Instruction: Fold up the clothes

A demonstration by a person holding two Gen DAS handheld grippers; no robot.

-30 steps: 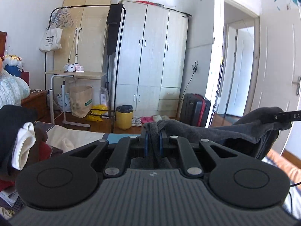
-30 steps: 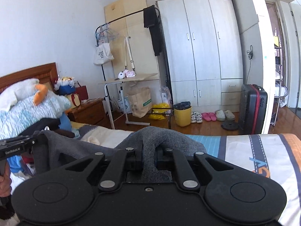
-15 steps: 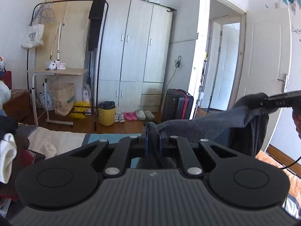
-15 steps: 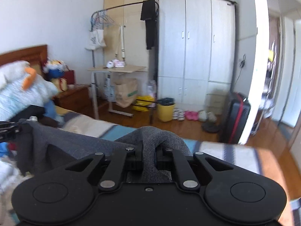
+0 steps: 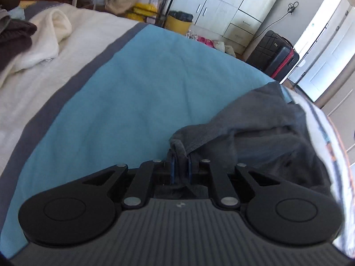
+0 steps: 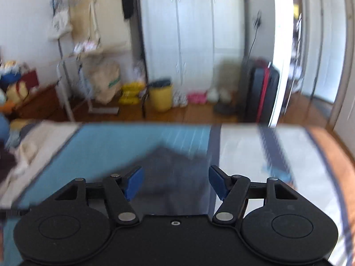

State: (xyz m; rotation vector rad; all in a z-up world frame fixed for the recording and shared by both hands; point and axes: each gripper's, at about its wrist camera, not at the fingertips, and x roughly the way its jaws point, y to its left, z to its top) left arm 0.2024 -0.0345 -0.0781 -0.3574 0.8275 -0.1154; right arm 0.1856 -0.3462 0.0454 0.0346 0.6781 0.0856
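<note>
Both tongs have dropped from chest height toward the bed since half a second ago, and the right tongs (image 6: pixel 175 184), which were clamping a fold of the garment, are now standing wide apart with nothing between their blue pads (image 6: pixel 133 182).

Left tongs (image 5: pixel 180 166) are pinching a bunched edge of the grey garment (image 5: pixel 261 133); the cloth is passing up between the two narrow blue pads and spilling off to the right. From there the garment is lying crumpled on the bed, partly on the blue sheet (image 5: pixel 133 93) and partly over the striped part at the right edge, where the picture is smeared.

In the right wrist view the garment (image 6: pixel 173 173) is showing as a dark patch lying on the sheet (image 6: pixel 106 146) just ahead of the open tongs, its far corner pointing toward the foot of the bed. This view is blurred by motion, so the folds cannot be made out.

A cream blanket (image 5: pixel 48 42) is lying to the left of the sheet, with dark brown clothes (image 5: pixel 13 37) piled against it. Beyond the bed a yellow bin (image 6: pixel 160 96), a black suitcase (image 5: pixel 273 53) with a red stripe and a white wardrobe (image 6: pixel 195 28) are standing on the wooden floor.
</note>
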